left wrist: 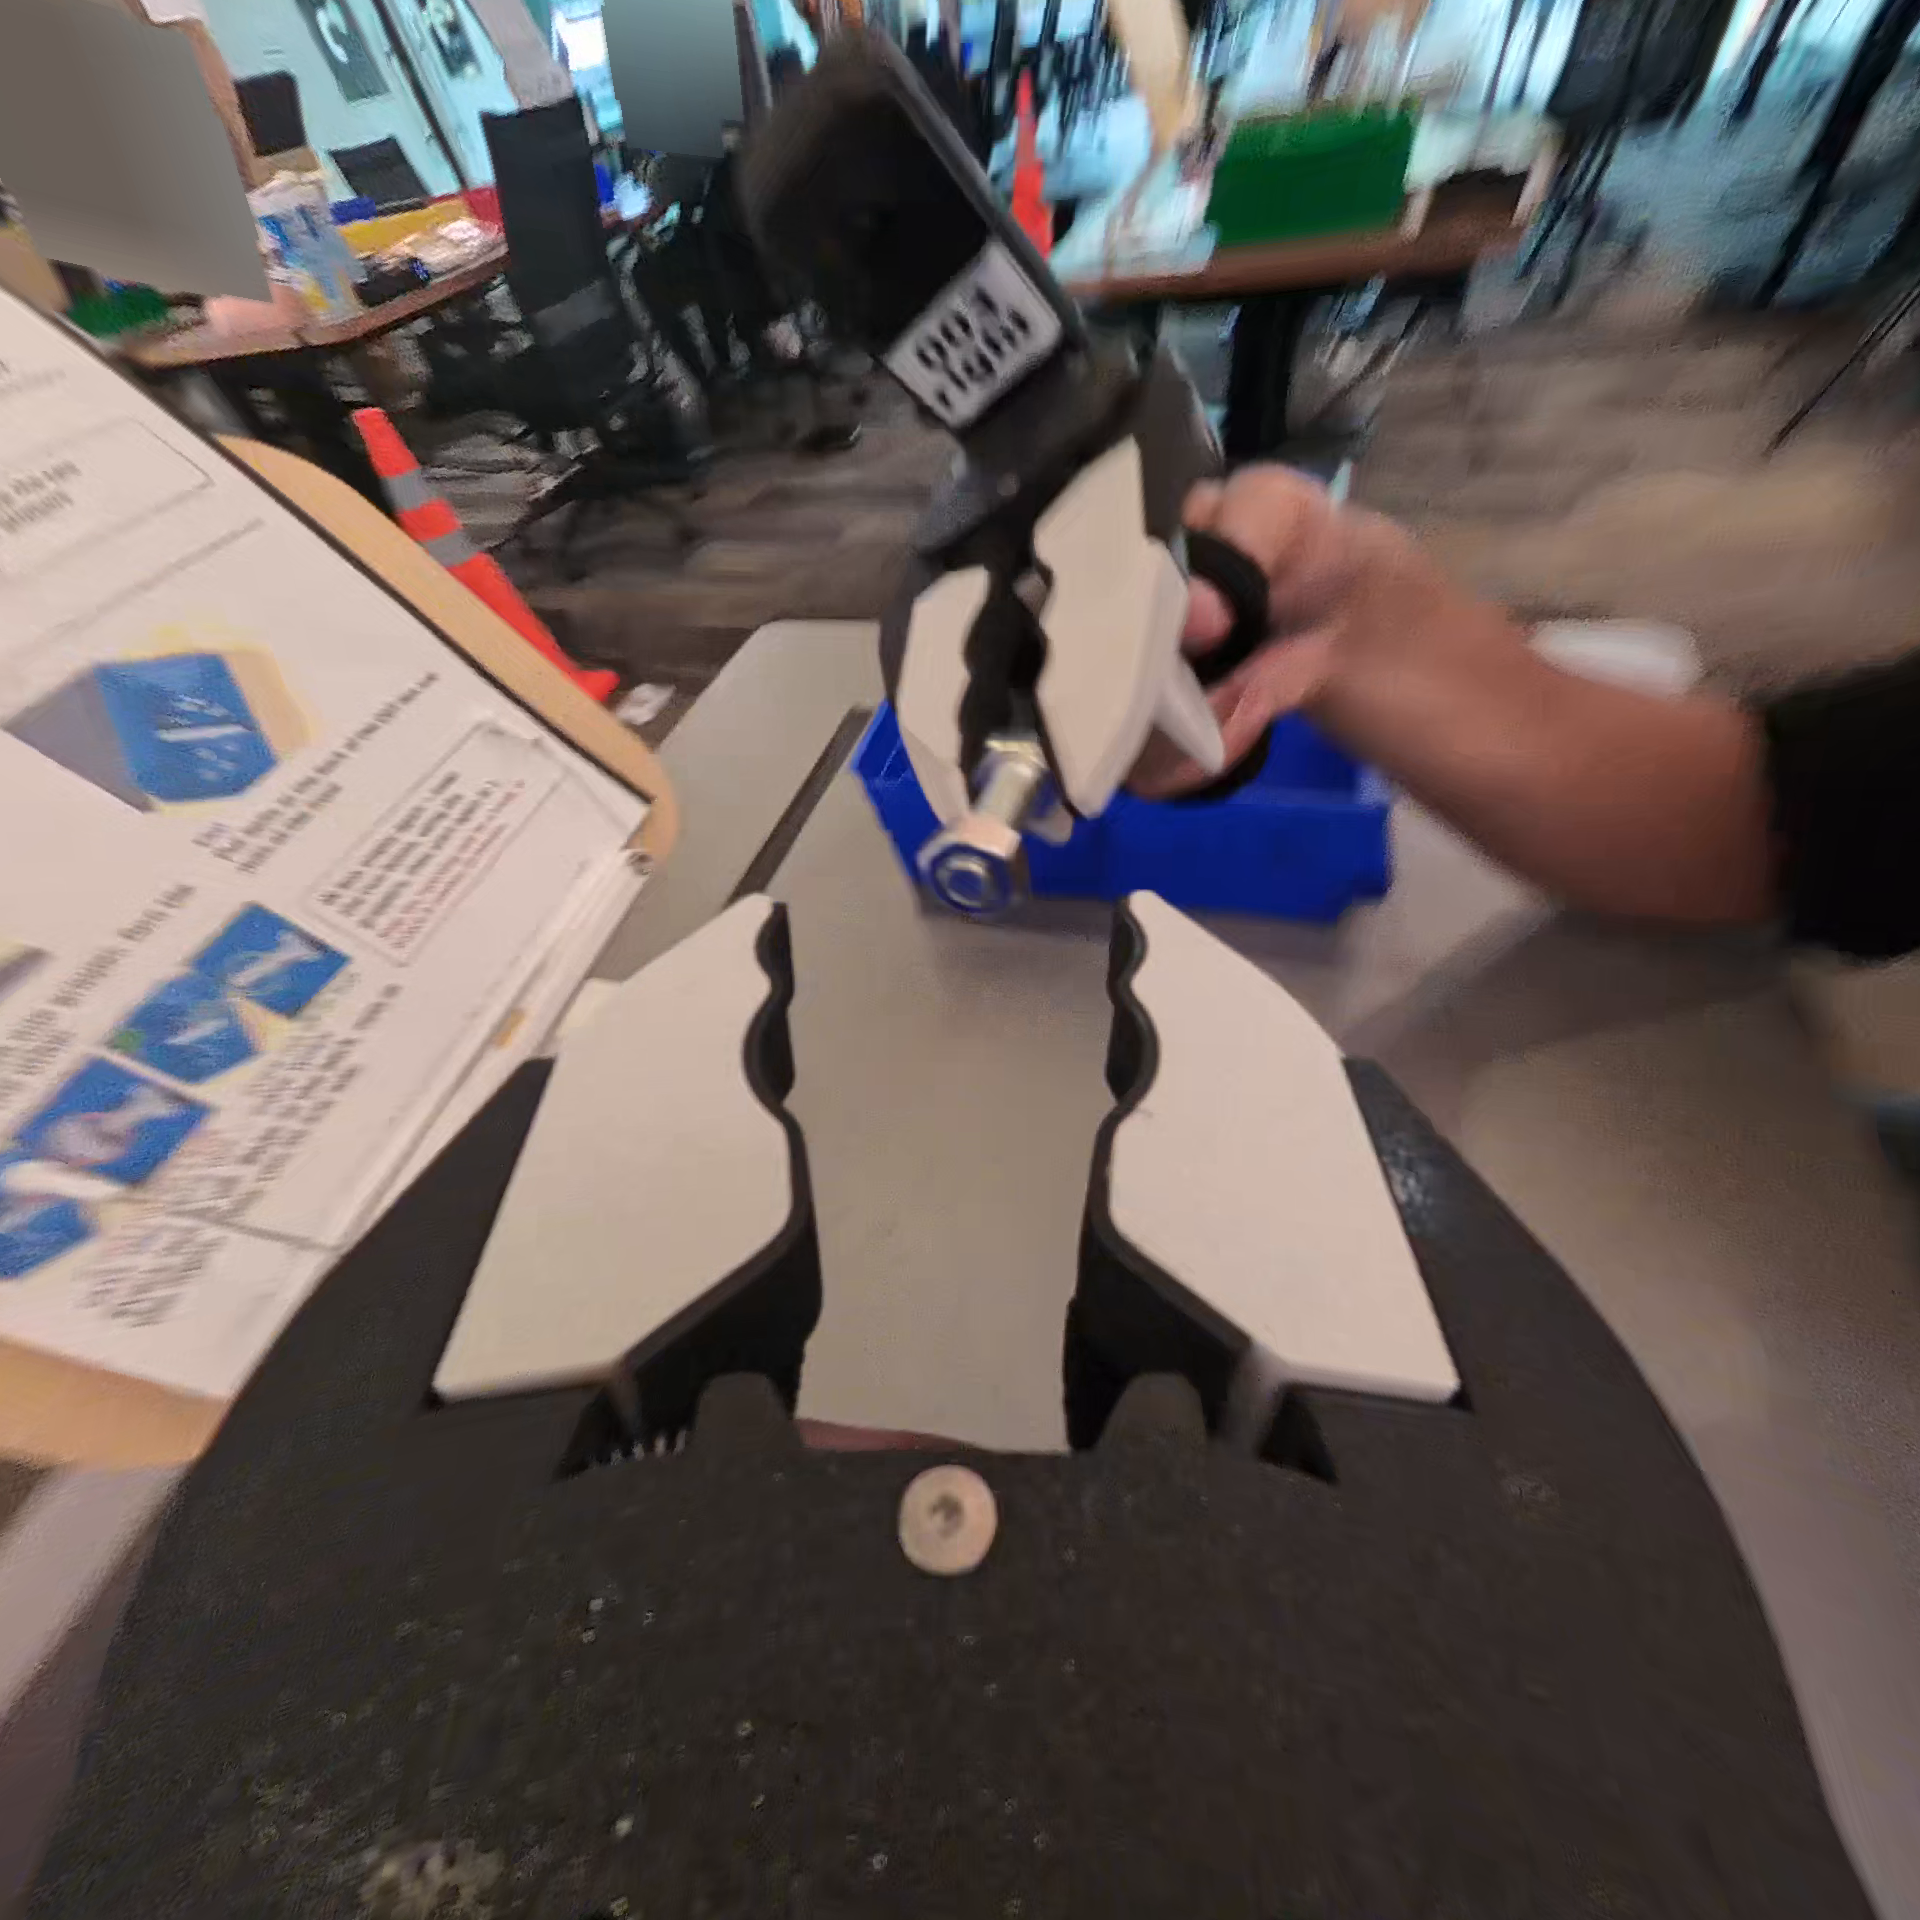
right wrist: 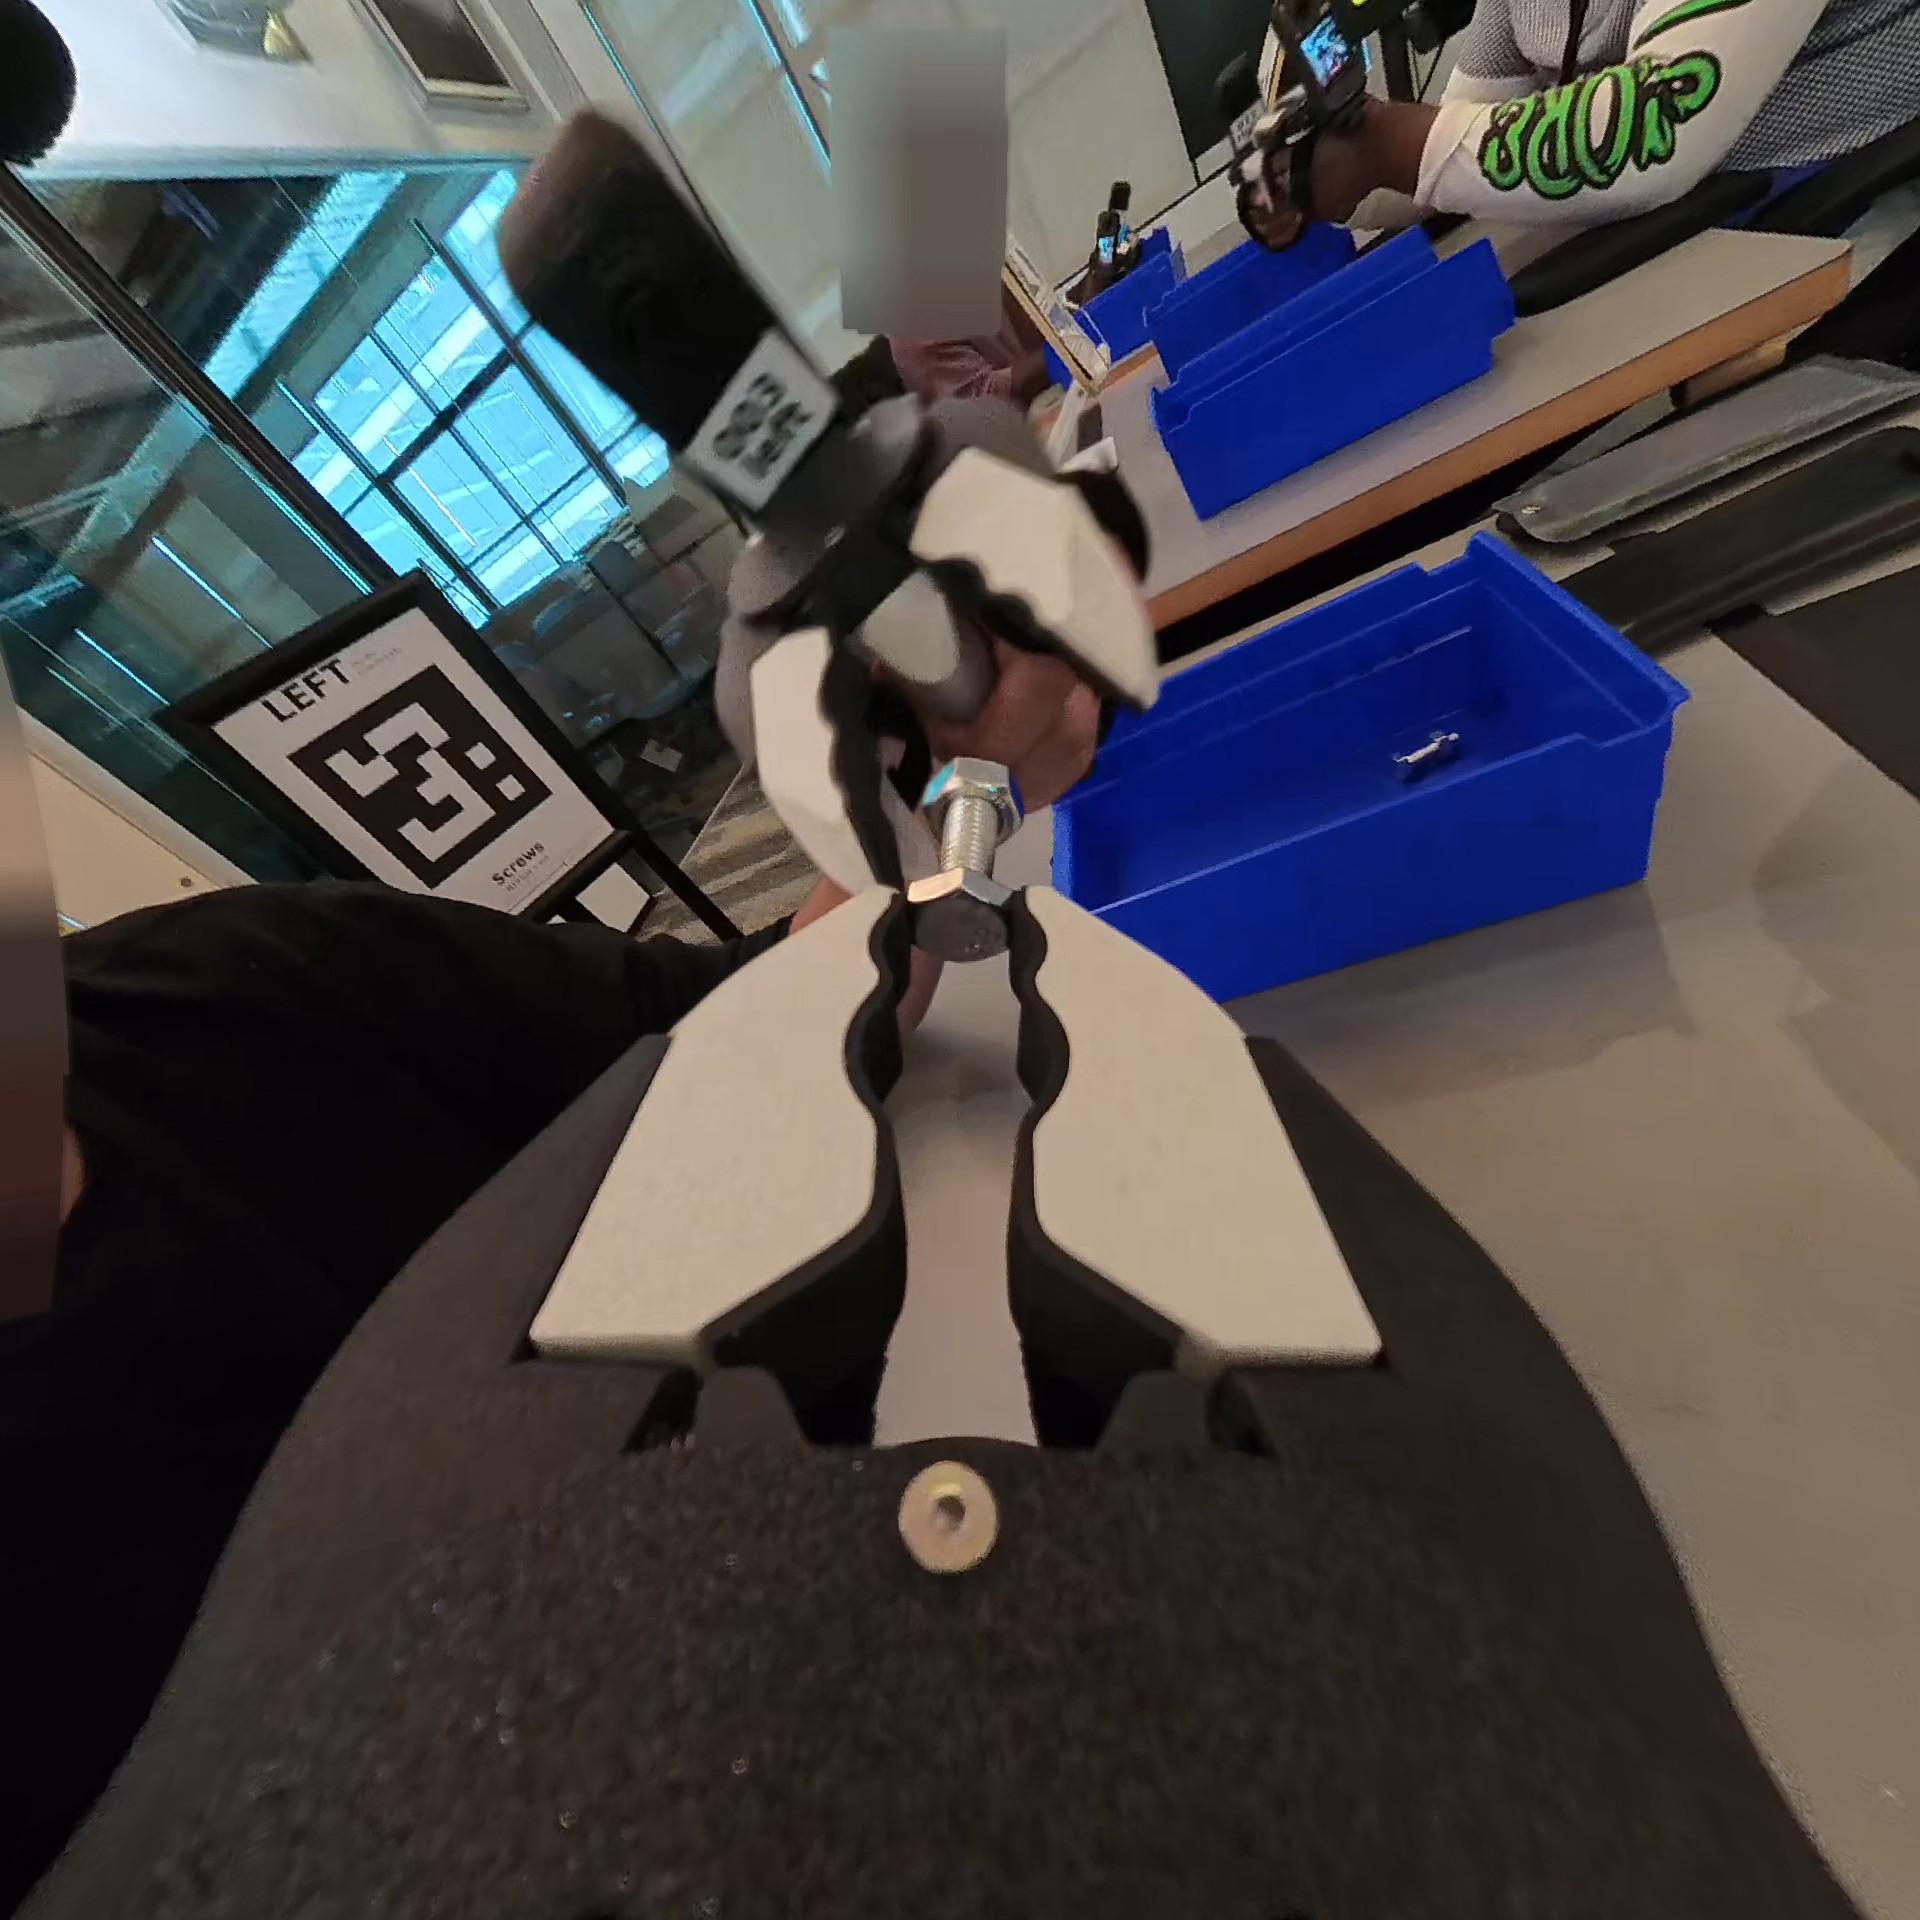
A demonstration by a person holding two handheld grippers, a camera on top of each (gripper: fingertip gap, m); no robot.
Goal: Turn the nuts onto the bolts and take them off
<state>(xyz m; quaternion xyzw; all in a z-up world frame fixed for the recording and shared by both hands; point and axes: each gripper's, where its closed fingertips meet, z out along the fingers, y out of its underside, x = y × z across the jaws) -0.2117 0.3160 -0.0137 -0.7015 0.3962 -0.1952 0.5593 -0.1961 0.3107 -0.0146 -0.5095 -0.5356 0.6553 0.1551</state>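
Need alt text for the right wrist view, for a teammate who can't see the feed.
The right tongs grip the head of a silver bolt that carries a nut at its far end. The left tongs hang open around that nut. Behind sits a blue bin on the grey table.

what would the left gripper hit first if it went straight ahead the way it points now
Most likely the nut on the end of the bolt that the right gripper holds. It sits just beyond the open left gripper, roughly in line with the gap. Depth is unclear; the blue bin lies behind it.
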